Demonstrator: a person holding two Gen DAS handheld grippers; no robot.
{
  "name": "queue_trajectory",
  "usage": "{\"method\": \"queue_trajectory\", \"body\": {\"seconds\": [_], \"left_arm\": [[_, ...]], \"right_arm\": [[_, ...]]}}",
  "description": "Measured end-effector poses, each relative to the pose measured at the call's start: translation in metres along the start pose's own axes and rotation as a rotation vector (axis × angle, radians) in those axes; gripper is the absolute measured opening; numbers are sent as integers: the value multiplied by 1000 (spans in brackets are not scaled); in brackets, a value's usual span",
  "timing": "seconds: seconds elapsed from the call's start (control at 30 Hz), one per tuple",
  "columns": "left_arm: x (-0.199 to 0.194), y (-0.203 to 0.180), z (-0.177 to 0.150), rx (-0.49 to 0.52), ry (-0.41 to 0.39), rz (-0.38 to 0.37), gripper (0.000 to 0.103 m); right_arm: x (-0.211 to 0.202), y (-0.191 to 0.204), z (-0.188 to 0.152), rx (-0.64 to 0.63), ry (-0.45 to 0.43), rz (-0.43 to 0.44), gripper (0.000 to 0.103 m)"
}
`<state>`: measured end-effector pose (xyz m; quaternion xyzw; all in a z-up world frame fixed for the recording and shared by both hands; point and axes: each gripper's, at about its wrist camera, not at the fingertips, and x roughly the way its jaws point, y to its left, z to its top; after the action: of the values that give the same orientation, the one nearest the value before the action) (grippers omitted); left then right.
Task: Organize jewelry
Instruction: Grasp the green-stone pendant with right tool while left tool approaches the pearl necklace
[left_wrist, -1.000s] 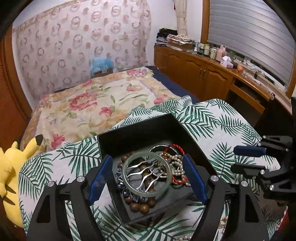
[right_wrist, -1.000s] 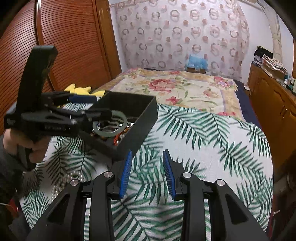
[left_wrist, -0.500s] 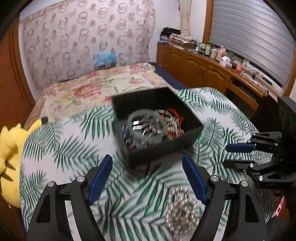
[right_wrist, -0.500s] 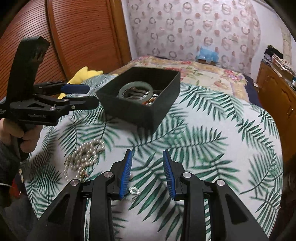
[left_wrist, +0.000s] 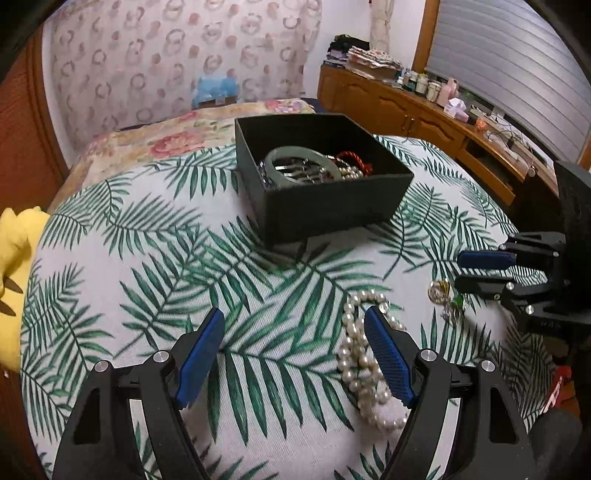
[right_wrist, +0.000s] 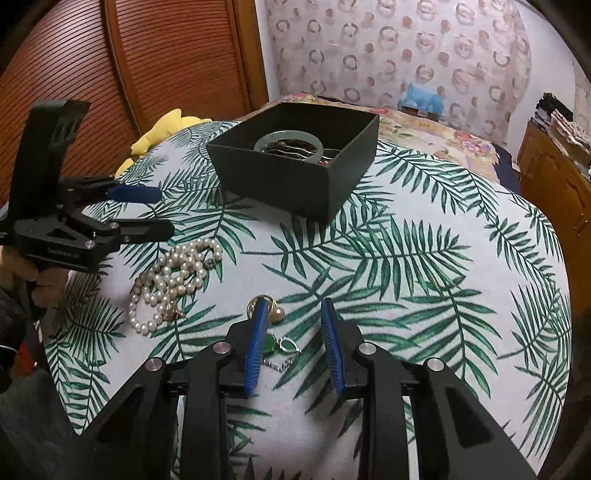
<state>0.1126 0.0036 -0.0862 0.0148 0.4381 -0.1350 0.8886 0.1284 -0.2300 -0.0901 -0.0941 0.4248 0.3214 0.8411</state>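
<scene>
- The surface (left_wrist: 122, 258) before me is draped in a white cloth printed with green palm leaves; everything below is placed relative to the black box.
- The black box (left_wrist: 332, 206) is an open square box standing on the cloth, toward the far side of the surface from me. It holds jewelry already: a pale green bangle (left_wrist: 301, 164) lies on top of silver hair pins, with red cord and small pearls beside it.
- My left hand-held gripper (left_wrist: 293, 354) hovers over the cloth on the near side of the black box, well apart from it. Its blue pads stand wide, and between them there is only cloth.
- My right hand-held gripper (right_wrist: 293, 343) is also on the near side of the black box, to the right of the left one. Its jaws are narrow and have just been closing; the pads press on nothing.
- A pearl necklace (right_wrist: 173, 277) lies in a loose heap on the cloth, on the near side of the black box, just beside my left gripper's right finger.
- A small cluster of pieces (right_wrist: 275, 332) lies on the cloth at my right gripper's left finger, partly between the fingers: a gold ring, a single round pearl, a green stone pendant on a fine silver chain.
</scene>
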Motion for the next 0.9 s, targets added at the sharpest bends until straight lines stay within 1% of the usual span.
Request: {"method": "queue_trajectory", "body": {"seconds": [0.27,0.37,0.4,0.47,0.57,0.6,0.7,0.9], "left_arm": [[-1,-1,-9,-7,13,-3,75],[-3,-1,-11,-9,8,-5,75],[-3,-2,-11,-9,7,-6,75],[-3,-3,-11,-11,5,-9,75],[-4,-5,-12,-10,3,-13,75],[-4,-5,-12,-9,3,-14,75],[-5,-6,-13,-8,1,-16,75],[-7,-7,-17,-11,-3,-21,75]], "right_arm": [[-1,15,-8,-29,7,39,32],[2,22,-7,-56,22,33,32],[5,24,-6,-69,33,21,29],[7,28,-5,-92,40,-4,27],[7,32,-5,-121,53,-38,21],[6,33,-5,-129,57,-36,17],[4,34,-8,-135,61,-39,17],[-4,32,-14,-105,55,2,16]]}}
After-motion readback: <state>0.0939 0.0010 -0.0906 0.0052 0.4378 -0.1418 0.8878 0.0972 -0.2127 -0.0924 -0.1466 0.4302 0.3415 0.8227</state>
